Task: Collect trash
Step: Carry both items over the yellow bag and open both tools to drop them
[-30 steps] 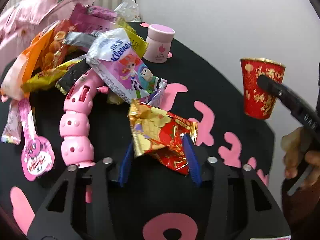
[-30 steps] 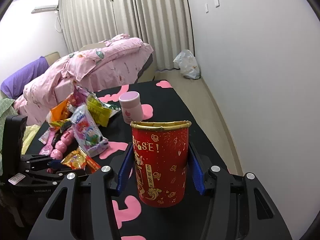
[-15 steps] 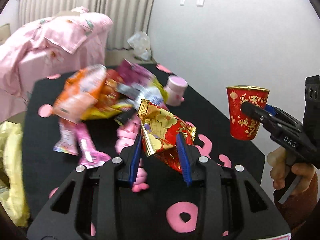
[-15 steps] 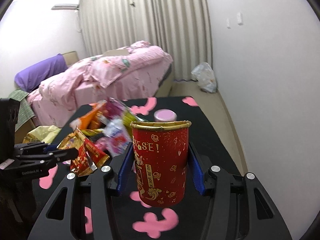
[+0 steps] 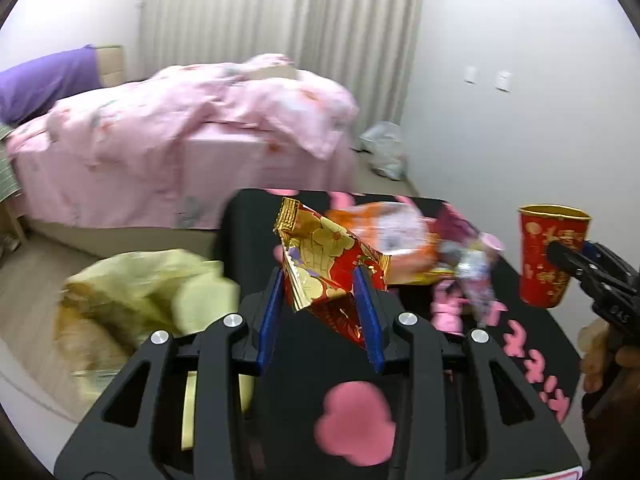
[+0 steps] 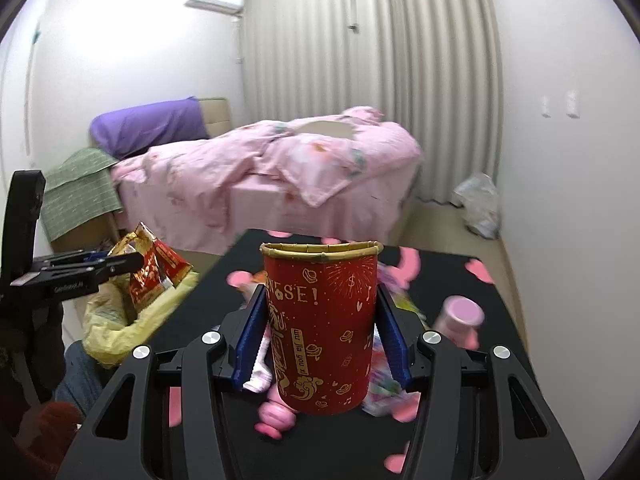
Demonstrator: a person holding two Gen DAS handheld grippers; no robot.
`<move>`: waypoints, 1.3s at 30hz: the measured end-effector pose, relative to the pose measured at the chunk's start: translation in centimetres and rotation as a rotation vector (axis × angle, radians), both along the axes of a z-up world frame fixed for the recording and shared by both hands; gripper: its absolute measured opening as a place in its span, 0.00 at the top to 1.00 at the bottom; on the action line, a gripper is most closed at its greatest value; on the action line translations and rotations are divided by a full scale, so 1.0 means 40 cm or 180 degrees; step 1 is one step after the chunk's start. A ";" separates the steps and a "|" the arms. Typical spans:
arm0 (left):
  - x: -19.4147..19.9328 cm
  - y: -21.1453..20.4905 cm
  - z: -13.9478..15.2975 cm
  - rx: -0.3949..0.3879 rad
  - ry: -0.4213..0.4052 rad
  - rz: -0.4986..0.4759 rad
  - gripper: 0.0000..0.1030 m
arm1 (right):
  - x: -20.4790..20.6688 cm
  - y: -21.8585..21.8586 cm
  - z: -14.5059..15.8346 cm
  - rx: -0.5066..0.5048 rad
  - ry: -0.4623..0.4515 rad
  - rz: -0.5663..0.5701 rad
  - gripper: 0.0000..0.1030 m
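Left gripper (image 5: 322, 312) clamped on a red and gold foil wrapper (image 5: 326, 264), blue pads pressing both sides, wrapper crumpled and sticking up above the fingers, held in the air over the left edge of the black table (image 5: 248, 216). From the right wrist view the same wrapper (image 6: 154, 268) sits in the left gripper (image 6: 134, 262) above a yellow trash bag (image 6: 120, 320) that stands on the floor just beside the table's left edge; bag mouth open, wrapper above it, not touching as far as can be seen. In the left view the yellow bag (image 5: 136, 292) is blurred, low left of the fingers. Right gripper (image 6: 322, 340) clenched around a red paper cup (image 6: 322, 328) with gold rim and gold print, cup upright, blue pads on both of its sides, lifted clear above the table (image 6: 452, 272). In the left view the cup (image 5: 550, 254) shows at far right with the right gripper (image 5: 576, 260) on it and part of the person's hand (image 5: 600, 352) below. Left on the table: a pile of snack packets (image 5: 404, 236), orange one on top, blurred; a pink jointed toy (image 6: 276, 416) under the cup; a small pink tub (image 6: 462, 316) on the right side of the table. Table top is black with pink patches. Behind it a bed with pink bedding (image 6: 280, 172), purple pillow (image 6: 148, 128), grey curtains (image 6: 368, 80), and a white plastic bag (image 6: 478, 204) on the floor by the wall.
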State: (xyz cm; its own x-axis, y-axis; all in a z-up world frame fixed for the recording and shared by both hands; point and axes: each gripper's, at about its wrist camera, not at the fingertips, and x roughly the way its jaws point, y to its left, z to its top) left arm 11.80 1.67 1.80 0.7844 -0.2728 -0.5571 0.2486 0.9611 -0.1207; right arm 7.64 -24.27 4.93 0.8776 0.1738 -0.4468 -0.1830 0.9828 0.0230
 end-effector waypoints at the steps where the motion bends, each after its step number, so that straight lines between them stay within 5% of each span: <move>1: -0.001 0.030 -0.002 0.0006 0.0001 0.0076 0.67 | 0.010 0.027 0.002 -0.0024 -0.0004 0.0071 0.51; 9: 0.018 0.274 -0.075 -0.0038 0.0185 0.0726 0.67 | 0.095 0.203 -0.017 -0.0074 0.0127 0.0622 0.51; 16: 0.082 0.388 -0.243 0.0087 0.0834 0.0817 0.67 | 0.240 0.412 -0.066 0.0056 0.0445 0.1368 0.51; 25: 0.074 0.434 -0.306 0.0185 0.1002 0.0852 0.67 | 0.442 0.695 -0.193 0.0270 0.1115 0.2224 0.51; 30: 0.086 0.471 -0.309 0.0018 0.1005 0.0905 0.67 | 0.502 0.717 -0.293 0.0039 0.1510 0.2066 0.51; 39: 0.118 0.467 -0.294 -0.0238 0.0924 0.0829 0.67 | 0.461 0.636 -0.302 0.0107 0.1484 0.2007 0.50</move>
